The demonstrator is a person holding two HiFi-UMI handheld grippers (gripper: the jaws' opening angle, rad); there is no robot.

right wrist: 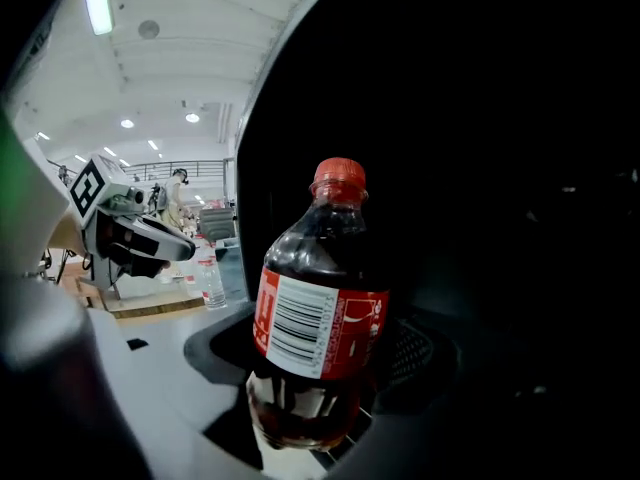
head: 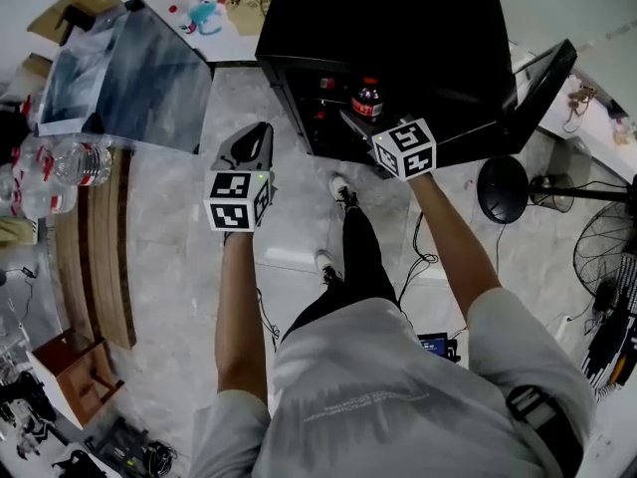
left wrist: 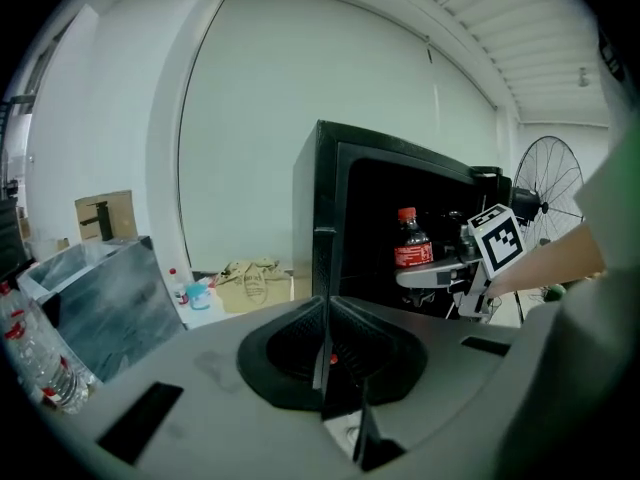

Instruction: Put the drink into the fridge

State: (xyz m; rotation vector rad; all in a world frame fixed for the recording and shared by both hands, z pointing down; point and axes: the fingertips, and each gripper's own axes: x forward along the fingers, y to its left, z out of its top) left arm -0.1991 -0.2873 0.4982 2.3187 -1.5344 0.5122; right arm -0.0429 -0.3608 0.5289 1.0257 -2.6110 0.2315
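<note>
A dark cola bottle (right wrist: 320,328) with a red cap and red label stands upright between the jaws of my right gripper (right wrist: 325,408), which is shut on its lower body. In the head view that bottle (head: 367,100) sits at the open front of the black fridge (head: 398,38), with the right gripper (head: 383,132) just before the opening. The left gripper view shows the same bottle (left wrist: 409,243) in front of the dark fridge interior (left wrist: 400,228). My left gripper (head: 249,147) hangs over the floor left of the fridge, its jaws shut together on nothing (left wrist: 325,368).
The fridge door (head: 542,78) is swung open to the right. A grey box (head: 129,73) and water bottles (head: 60,167) are at the left by a wooden bench (head: 95,257). A fan (head: 518,187) stands at the right. My feet (head: 333,227) are on the tiled floor.
</note>
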